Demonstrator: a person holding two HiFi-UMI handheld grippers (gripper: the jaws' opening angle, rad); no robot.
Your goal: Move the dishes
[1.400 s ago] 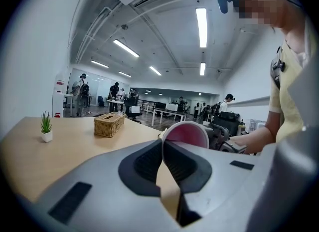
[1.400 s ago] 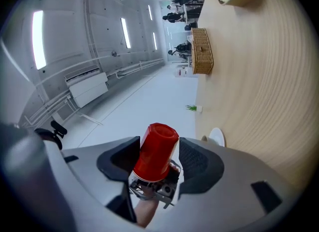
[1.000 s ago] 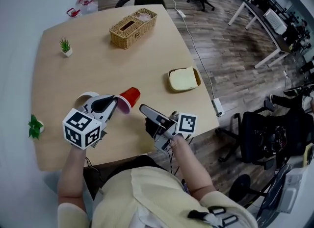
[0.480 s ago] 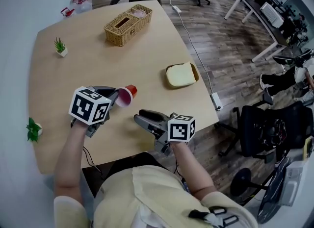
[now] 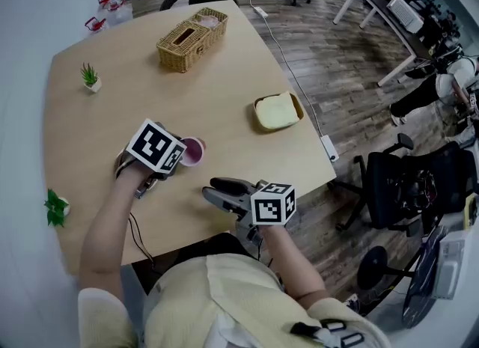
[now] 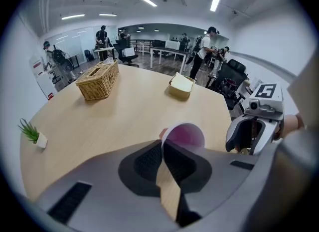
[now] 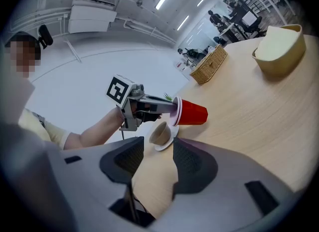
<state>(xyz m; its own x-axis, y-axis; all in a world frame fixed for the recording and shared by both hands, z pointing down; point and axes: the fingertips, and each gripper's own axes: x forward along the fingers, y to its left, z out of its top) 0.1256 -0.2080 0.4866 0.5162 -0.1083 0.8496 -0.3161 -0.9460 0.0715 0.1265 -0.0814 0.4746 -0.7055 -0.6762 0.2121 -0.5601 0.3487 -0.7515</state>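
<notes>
A red cup (image 5: 192, 151) with a pale pink inside hangs on its side just above the table, and my left gripper (image 5: 178, 156) is shut on its rim. In the left gripper view the cup's mouth (image 6: 183, 135) sits right at the pinched fingertips (image 6: 163, 149). The right gripper view shows the cup (image 7: 192, 113) held level next to a small beige cup (image 7: 159, 131) on a white saucer (image 7: 168, 139). My right gripper (image 5: 215, 188) stands open near the table's front edge, with nothing between its fingers (image 7: 128, 158).
A yellow dish (image 5: 278, 111) sits near the right table edge. A wicker basket (image 5: 191, 37) stands at the far side. One small potted plant (image 5: 89, 77) is at the far left and another (image 5: 56, 206) at the near left. Office chairs stand beyond the table.
My left gripper has turned and shifted slightly left with the red cup, so the cup's pink inside now faces the head camera. The right gripper has barely moved.
</notes>
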